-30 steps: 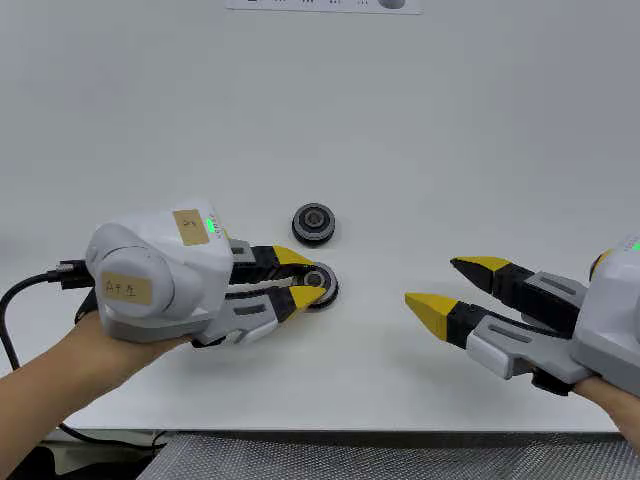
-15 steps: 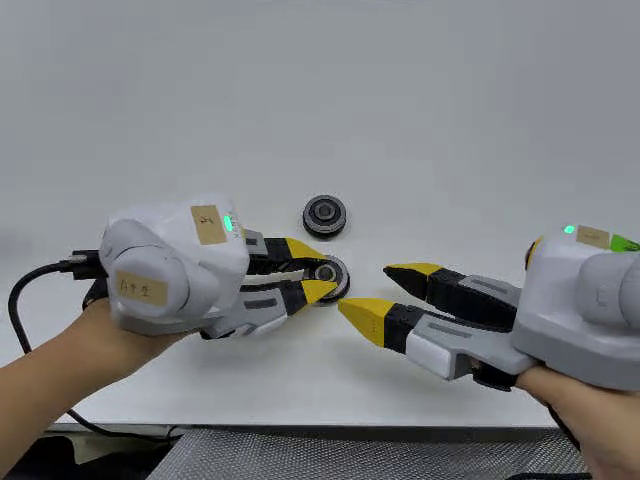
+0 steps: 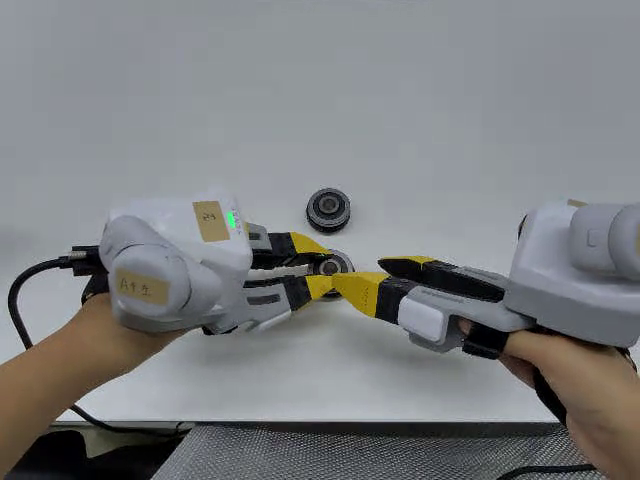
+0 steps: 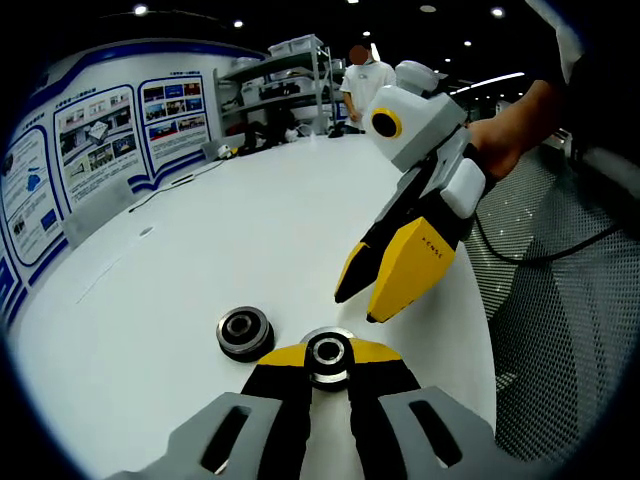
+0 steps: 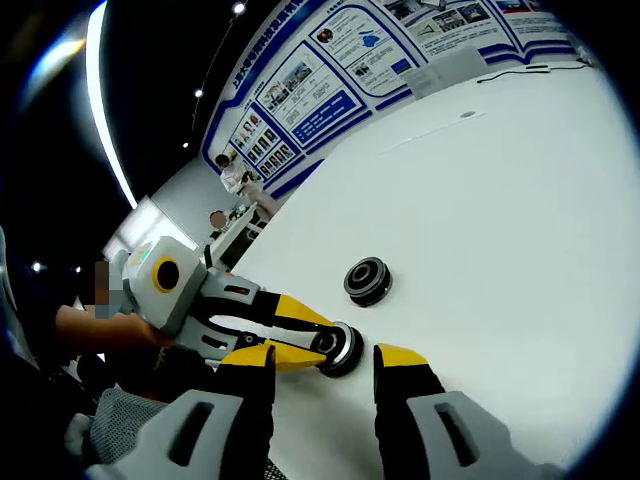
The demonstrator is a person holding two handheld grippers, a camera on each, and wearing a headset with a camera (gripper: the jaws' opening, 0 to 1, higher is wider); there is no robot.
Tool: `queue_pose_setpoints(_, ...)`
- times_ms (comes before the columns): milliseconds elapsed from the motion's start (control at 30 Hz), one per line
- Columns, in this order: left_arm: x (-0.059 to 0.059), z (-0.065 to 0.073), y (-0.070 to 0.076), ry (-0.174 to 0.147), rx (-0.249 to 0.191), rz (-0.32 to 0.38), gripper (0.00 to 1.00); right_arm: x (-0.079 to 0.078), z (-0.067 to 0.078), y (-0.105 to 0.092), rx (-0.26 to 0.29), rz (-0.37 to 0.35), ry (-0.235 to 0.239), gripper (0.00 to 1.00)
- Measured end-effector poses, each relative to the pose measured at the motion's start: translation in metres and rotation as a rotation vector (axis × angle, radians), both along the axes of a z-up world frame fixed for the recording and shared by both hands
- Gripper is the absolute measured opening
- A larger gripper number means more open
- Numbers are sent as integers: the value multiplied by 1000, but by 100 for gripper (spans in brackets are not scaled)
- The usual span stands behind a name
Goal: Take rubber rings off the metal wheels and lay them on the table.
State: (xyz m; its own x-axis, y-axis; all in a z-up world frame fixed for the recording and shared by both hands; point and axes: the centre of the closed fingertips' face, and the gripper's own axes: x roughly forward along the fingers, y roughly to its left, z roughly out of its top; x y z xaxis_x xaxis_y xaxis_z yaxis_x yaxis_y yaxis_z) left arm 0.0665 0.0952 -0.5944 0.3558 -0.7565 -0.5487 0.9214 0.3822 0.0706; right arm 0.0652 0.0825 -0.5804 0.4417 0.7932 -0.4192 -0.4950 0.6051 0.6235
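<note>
- Head view: the left gripper (image 3: 320,266) clamps a metal wheel (image 3: 333,265) by the table (image 3: 450,150). The right gripper (image 3: 365,273), jaws apart, noses just beside it. A second wheel (image 3: 328,208) lies behind.
- Left gripper view: its jaws pinch the metal wheel (image 4: 328,355).
- Right gripper view: its jaws gape, with the metal wheel (image 5: 340,346) just ahead.

Wheel (image 3: 338,264) partly hidden by left tool (image 3: 323,268)

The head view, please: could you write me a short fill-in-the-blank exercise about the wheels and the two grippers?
On the white table there are ____ metal wheels. The near wheel is clamped by the ____ gripper. The right gripper has its jaws ____, aimed at that wheel.
Missing words: two; left; open.
</note>
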Motion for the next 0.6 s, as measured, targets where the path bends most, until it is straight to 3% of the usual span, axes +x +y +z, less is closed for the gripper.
queue_pose_setpoints(300,0,0,1,-1,-5,-2,13,-2,-7,14,-6,22,46,39)
queue_pose_setpoints(600,0,0,0,-3,-7,-5,13,0,-7,14,13,-4,100,39)
